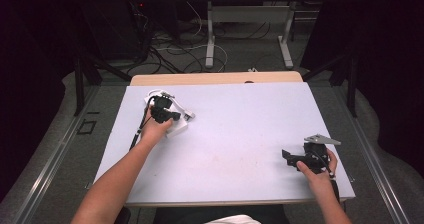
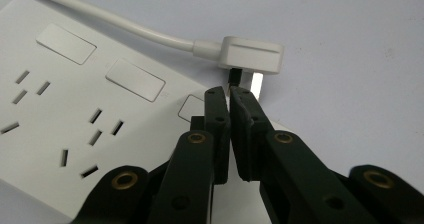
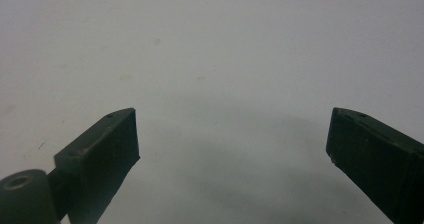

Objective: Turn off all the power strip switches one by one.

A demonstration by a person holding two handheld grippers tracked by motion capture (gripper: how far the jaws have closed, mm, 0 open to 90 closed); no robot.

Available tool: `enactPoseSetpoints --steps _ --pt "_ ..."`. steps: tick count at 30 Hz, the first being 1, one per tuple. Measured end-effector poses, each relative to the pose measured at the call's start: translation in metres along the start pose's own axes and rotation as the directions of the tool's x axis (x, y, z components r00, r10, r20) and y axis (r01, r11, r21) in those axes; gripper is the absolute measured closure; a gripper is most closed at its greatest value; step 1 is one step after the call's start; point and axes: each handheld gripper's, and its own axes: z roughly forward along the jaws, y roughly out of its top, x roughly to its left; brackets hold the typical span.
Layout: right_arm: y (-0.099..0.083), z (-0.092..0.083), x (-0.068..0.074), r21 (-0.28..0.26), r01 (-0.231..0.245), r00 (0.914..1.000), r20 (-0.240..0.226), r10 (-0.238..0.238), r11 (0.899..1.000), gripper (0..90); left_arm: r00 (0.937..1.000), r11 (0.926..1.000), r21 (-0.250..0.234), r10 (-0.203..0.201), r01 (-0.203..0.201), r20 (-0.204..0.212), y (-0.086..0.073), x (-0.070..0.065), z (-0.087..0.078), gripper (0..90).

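A white power strip [image 2: 75,99] with several sockets and switches lies at the table's far left [image 1: 178,127]. Its white plug [image 2: 252,54] rests on its side beside the strip, on the end of a white cable [image 2: 125,26], pins toward me. My left gripper [image 2: 230,91] is over the strip [image 1: 175,116], jaws all but together, tips right at the plug's dark pin. Whether the pin is pinched is unclear. My right gripper [image 3: 232,134] stands open over the bare pale table [image 1: 240,124], at the near right [image 1: 288,157].
The table's wooden far edge [image 1: 215,78] shows beyond the pale mat. Behind it stands another table's metal frame [image 1: 210,39], with loose cables [image 1: 170,54] on the floor. Dark curtains close in both sides.
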Motion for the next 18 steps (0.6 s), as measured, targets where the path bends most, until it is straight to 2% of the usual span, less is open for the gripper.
enactPoseSetpoints --steps 8,18 --pt "-0.0001 0.0001 -0.0002 0.001 0.002 1.0000 0.002 -0.002 1.000 6.0 0.9999 0.9998 -0.007 0.017 -0.017 0.000 0.0001 -0.0008 0.0009 86.1" --pt "0.0000 0.0003 0.0002 0.001 0.000 1.0000 -0.001 0.000 1.000 6.1 0.9999 0.9998 -0.010 0.015 -0.015 0.001 0.0000 -0.0009 0.0013 86.4"
